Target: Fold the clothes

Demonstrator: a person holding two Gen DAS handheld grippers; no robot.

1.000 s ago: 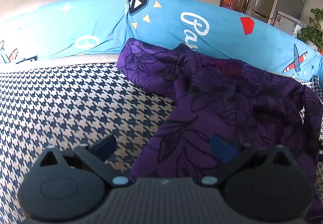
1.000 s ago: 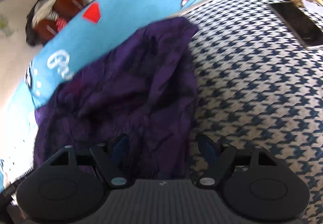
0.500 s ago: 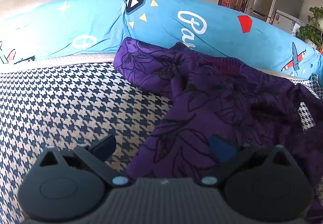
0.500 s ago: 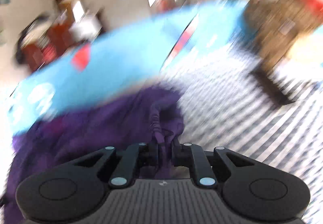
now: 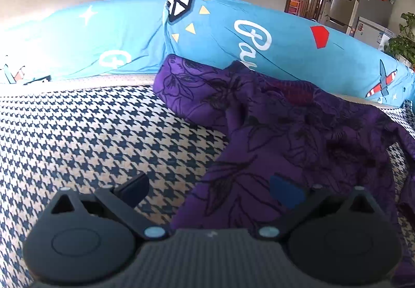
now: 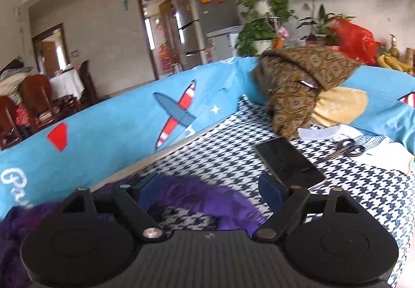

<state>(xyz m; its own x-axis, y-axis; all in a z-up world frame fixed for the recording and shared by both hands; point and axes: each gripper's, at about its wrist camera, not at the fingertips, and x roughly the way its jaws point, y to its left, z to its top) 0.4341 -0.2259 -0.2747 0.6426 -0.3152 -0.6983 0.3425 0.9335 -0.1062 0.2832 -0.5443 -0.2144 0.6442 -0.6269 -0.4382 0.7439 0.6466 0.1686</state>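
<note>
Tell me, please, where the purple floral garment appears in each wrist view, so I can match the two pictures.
Left wrist view: the purple floral garment fills the centre and right, lying crumpled on the houndstooth cover, reaching down between the open tongs.
Right wrist view: the garment sits at the lower left and centre, just ahead of the open tongs.
Shared landmark: the blue printed cushion behind it.

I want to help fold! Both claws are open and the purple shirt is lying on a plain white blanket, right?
Almost. Both the left claw and right claw are open, but the purple shirt lies on a navy-and-cream houndstooth blanket, not a plain white one. The left wrist view shows it.
</note>
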